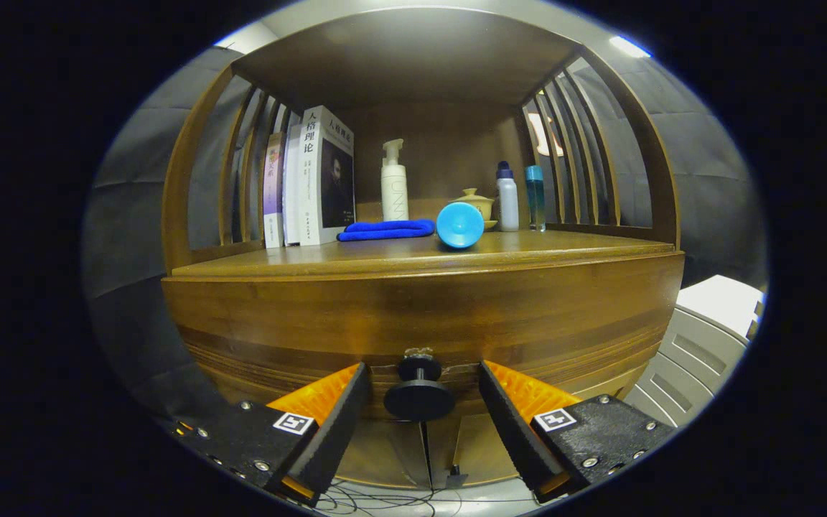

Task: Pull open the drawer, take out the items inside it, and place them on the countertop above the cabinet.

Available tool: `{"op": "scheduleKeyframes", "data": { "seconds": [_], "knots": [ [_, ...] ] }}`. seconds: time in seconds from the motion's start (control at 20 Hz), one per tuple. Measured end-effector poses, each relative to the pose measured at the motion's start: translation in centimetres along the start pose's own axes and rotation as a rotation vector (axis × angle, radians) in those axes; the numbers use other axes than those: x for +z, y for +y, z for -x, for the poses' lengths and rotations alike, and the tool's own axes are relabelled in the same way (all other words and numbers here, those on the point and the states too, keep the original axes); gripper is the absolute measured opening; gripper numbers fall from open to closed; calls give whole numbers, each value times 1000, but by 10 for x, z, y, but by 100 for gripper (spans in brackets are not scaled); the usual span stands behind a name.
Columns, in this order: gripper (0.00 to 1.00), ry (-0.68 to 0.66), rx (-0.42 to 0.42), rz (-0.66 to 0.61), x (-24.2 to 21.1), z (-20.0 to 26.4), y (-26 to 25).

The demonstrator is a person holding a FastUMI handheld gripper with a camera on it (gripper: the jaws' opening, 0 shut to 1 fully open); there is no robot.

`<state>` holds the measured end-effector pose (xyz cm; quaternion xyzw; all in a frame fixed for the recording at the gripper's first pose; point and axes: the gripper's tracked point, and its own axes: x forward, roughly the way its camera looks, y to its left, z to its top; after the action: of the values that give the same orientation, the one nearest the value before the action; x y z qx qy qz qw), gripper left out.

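A wooden cabinet stands before me with its drawer front (421, 316) closed flush. A round dark knob (419, 395) juts from the drawer's lower middle. My gripper (422, 377) is open, and the knob sits between its two fingers (342, 409) without either one touching it. Above the drawer runs the countertop (543, 248). On it lie a folded blue cloth (387, 230) and a blue cup (459, 225) tipped on its side, facing me. What is inside the drawer is hidden.
At the back of the countertop stand several books (313, 179), a white pump bottle (394, 183), a small lidded teacup (472, 201) and two bottles (521, 195). Slatted wooden sides and a top board enclose the shelf. A white bin (701, 337) stands to the right.
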<state>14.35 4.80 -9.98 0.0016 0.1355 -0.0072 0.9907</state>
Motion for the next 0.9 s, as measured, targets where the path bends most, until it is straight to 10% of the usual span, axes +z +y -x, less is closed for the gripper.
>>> {"op": "scheduleKeyframes", "data": {
  "seconds": [0.9],
  "knots": [
    [95,-163,116,68,79,90,-12]
  ]
}}
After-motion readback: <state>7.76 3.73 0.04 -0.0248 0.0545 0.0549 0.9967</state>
